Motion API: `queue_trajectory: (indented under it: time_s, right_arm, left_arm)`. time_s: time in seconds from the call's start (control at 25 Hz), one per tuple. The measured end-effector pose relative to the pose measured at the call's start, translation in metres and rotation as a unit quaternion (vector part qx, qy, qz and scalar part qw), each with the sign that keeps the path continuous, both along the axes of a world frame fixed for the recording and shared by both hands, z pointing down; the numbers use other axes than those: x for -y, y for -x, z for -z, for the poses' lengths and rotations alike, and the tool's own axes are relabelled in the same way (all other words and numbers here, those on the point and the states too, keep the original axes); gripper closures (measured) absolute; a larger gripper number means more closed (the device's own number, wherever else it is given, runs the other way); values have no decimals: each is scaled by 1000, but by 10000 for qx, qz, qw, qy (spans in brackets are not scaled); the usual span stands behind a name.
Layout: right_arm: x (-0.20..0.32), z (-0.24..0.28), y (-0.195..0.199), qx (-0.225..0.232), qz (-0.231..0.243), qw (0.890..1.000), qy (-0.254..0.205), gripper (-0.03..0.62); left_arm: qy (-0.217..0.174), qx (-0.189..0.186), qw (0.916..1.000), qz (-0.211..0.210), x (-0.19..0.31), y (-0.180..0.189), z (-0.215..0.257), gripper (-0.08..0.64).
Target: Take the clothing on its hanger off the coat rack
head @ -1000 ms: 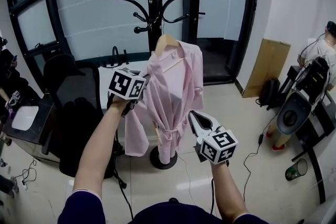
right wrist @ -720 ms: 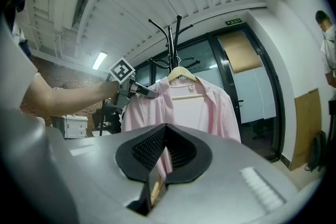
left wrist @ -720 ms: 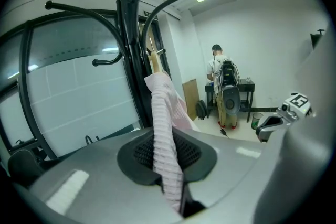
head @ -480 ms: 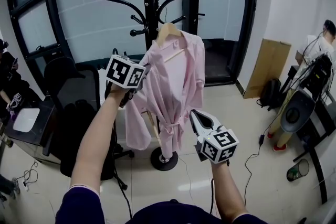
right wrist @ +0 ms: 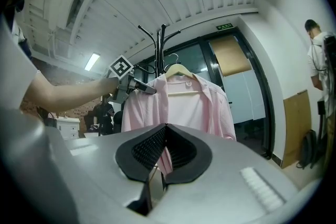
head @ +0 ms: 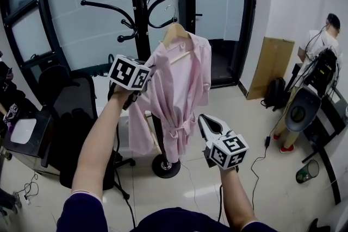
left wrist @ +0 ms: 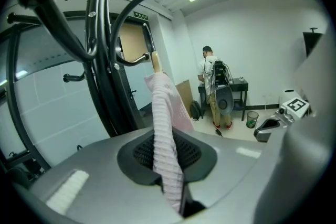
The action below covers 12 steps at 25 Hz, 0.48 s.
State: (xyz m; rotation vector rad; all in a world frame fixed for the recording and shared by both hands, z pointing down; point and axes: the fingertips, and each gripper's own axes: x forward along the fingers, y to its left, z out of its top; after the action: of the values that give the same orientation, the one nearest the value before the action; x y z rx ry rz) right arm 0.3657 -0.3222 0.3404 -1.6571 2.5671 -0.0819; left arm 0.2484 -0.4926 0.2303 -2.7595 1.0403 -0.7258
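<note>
The left gripper [left wrist: 167, 165] was clamped on a fold of the pale pink waffle-weave robe [head: 182, 89], at the shoulder edge. We saw the fabric running up between its pads.

The robe hung on a light wooden hanger with a wire hook [head: 175, 34]. It was held just beside the black metal coat rack with curved prongs [head: 136, 2], in front of the pole and above the rack's round black base [head: 166, 165]. The wire hook stood close to one curved prong. We could not tell whether it was clear of that prong or resting on it.

The right gripper [right wrist: 163, 155] was held low, to the right of the robe's belt and apart from the fabric. Its jaws were brought together with nothing between them.

We judged the task partly done:
- Done: the garment was gripped and held up by the rack.
- Left: confirm that the hook is free, then carry robe and hanger away from the rack.

We noted that the grip was on cloth only, so the robe could slip off the hanger.
</note>
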Motion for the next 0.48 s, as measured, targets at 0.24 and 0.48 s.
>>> queue_trajectory:
  time_s: [0.24, 0.48]
  right_arm:
    - [-7, -11, -11, -25, 45, 9999, 99, 591]
    - [-13, -18, -11, -83, 129, 9997, 171, 591]
  left_arm:
    - [86, -25, 9995, -292, -24, -26, -24, 524]
    - [251, -152, 9985, -472, -52, -31, -46, 525]
